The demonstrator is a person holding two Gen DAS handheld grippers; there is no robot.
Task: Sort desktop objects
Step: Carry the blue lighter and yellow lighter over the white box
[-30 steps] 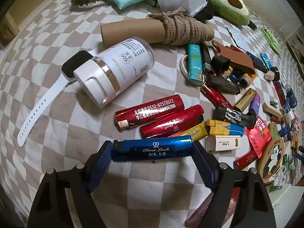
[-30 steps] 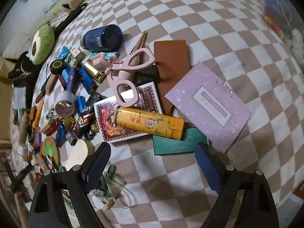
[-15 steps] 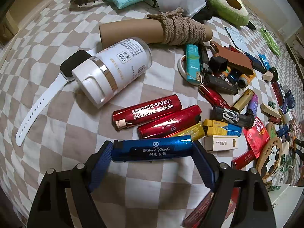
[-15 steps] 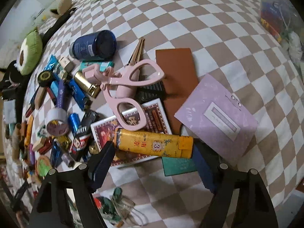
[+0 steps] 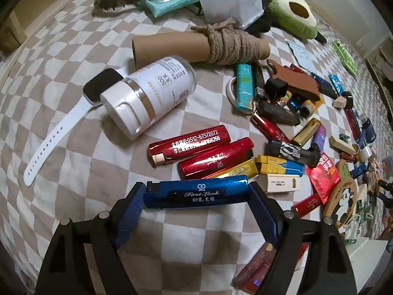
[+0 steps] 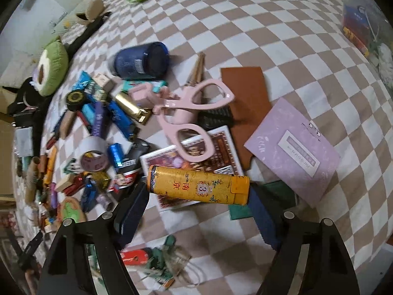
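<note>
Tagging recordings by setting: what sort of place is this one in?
Probably a home room, maybe a bedroom: the clutter lies on a soft quilted brown-and-white checked cover, not a hard desk, with a green avocado plush cushion and household oddments such as pink plastic scissors.

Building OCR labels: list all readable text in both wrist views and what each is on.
"First Look": blue metallic lighter, clamped by left gripper.
"0512-67572072": upper red metallic lighter; rest blurred.
"500": white lidded bottle; rest too small.
"3": yellow ornate lighter, between right gripper fingers.
Lilac envelope label: unreadable.
</note>
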